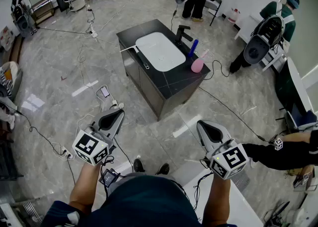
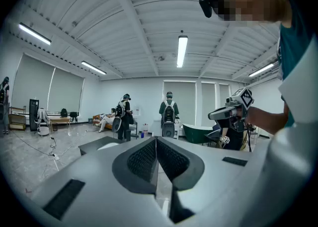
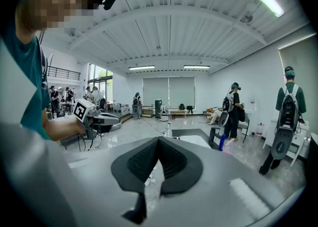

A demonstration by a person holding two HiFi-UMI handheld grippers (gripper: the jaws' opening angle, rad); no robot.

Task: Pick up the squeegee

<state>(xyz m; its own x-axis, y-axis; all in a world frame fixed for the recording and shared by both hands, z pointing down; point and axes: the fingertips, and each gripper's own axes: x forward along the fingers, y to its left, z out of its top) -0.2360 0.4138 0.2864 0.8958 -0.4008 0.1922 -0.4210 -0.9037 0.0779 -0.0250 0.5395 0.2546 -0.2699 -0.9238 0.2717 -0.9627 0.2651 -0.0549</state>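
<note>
The squeegee [image 1: 141,58], a long black blade with a pale handle, lies on the black counter [image 1: 171,84] along the left rim of the white sink basin [image 1: 160,50]. Both grippers hang over the floor well short of the counter, an arm's length or more from the squeegee. My left gripper [image 1: 118,113] is shut with nothing in it, and its pads [image 2: 149,157] meet. My right gripper [image 1: 203,125] is also shut and empty, its pads [image 3: 169,157] touching at the tip. Each gripper view shows the other gripper: the right one [image 2: 232,110] and the left one [image 3: 97,118].
A black faucet [image 1: 182,34], a blue bottle [image 1: 193,48] and a pink spray bottle [image 1: 198,63] stand on the counter's right side. Cables and a power strip [image 1: 66,152] trail over the grey floor. Several people with backpack rigs [image 1: 268,32] stand around the room.
</note>
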